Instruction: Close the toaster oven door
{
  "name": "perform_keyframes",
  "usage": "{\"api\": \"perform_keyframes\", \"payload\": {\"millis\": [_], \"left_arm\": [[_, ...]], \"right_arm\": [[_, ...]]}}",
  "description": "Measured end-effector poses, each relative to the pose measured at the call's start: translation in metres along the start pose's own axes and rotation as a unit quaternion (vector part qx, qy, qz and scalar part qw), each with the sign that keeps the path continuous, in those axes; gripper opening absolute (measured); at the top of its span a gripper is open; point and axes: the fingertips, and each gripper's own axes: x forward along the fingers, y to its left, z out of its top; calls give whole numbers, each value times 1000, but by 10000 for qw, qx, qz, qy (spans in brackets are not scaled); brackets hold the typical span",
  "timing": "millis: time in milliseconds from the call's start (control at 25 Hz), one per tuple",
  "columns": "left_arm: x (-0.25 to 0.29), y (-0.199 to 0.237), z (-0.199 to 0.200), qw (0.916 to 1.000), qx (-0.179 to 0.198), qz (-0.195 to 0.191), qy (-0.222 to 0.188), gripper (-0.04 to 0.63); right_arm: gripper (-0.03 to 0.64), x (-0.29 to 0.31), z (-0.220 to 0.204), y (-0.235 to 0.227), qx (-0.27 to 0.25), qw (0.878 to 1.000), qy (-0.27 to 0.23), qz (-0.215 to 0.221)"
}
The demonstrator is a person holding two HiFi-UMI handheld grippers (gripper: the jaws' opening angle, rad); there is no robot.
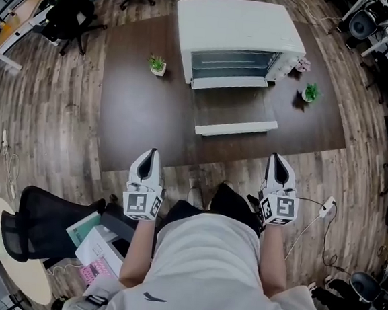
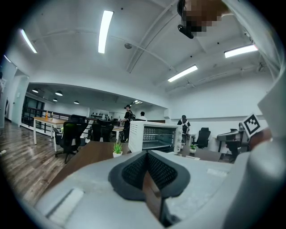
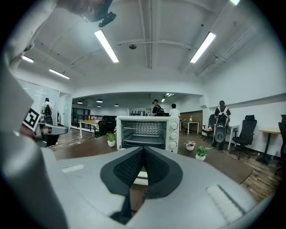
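Head view, surface: dark brown table (image 1: 137,112) on a wood-plank floor (image 1: 48,125); black office chair (image 1: 32,228) near left.
Task item: white toaster oven (image 1: 235,33) at the table's far middle; door (image 1: 235,114) open, lying flat toward the person.
Plants: one potted plant (image 1: 157,64) left of the oven, another (image 1: 311,92) right.
Left gripper (image 1: 151,155): at the near table edge, jaws pressed together, empty.
Right gripper (image 1: 279,158): likewise closed, empty, well apart from the door.
Room: white ceiling, strip lights (image 3: 106,46), people (image 3: 155,107) standing behind.
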Motion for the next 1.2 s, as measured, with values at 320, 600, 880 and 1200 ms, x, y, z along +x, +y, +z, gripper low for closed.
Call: {"api": "perform_keyframes", "payload": {"millis": [320, 600, 880, 1200], "left_arm": [[50, -12, 3, 9999, 55, 96, 75, 5], [89, -27, 19, 9992, 110, 370, 52, 5], [110, -41, 25, 9980, 139, 610, 26, 5], [118, -42, 17, 9984, 77, 559, 56, 5]], "right_arm": [[0, 47, 7, -41, 34, 9999, -66, 94], [0, 80, 5, -75, 6, 9989, 0, 472], [0, 105, 2, -91, -96, 9964, 18, 837], [0, 111, -10, -101, -25, 9971, 70, 755]]}}
